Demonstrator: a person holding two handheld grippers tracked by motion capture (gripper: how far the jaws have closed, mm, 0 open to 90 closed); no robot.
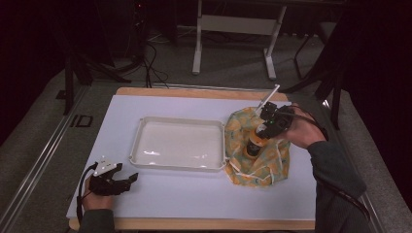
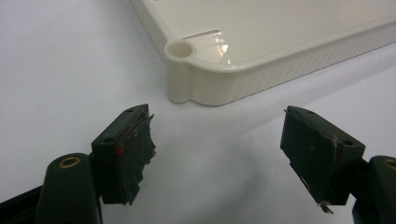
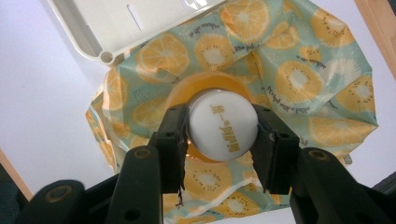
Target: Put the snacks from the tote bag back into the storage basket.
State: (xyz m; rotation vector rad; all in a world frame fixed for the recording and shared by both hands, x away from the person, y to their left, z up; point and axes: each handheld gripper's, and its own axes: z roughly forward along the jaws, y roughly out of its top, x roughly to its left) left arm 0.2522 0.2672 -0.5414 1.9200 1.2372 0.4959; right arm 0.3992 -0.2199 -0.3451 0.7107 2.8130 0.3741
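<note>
The right gripper (image 3: pixel 223 135) is clamped on the white cap (image 3: pixel 223 125) of a small orange bottle (image 1: pixel 254 143), which stands upright on the fruit-print cloth bag (image 1: pixel 257 148) just to the right of the white tray (image 1: pixel 145 127); the bag's edge touches the tray's right rim. The hold looks risky to me: the pads bear only on the smooth round cap, so the bottle could pivot or slide out once lifted, or the cap could loosen under the bottle's weight if it is a screw type. The soft, rumpled cloth is another hazard, since a fold or the white drawstring (image 1: pixel 252 171) might catch the base and drag along, or nudge the tray. Carrying the bottle toward the tray, its base could clip the raised rim (image 3: pixel 100 49) and be knocked from the grip. The left gripper (image 2: pixel 219 154) rests on the table (image 1: pixel 194 194) in front of the tray's near left corner, its jaws spread wide with nothing between them, too far off to steady anything. The cap bears gold printed characters, which I cannot make out with confidence; small dark lettering repeats between the orange and kiwi slices on the bag, too fine to read.
</note>
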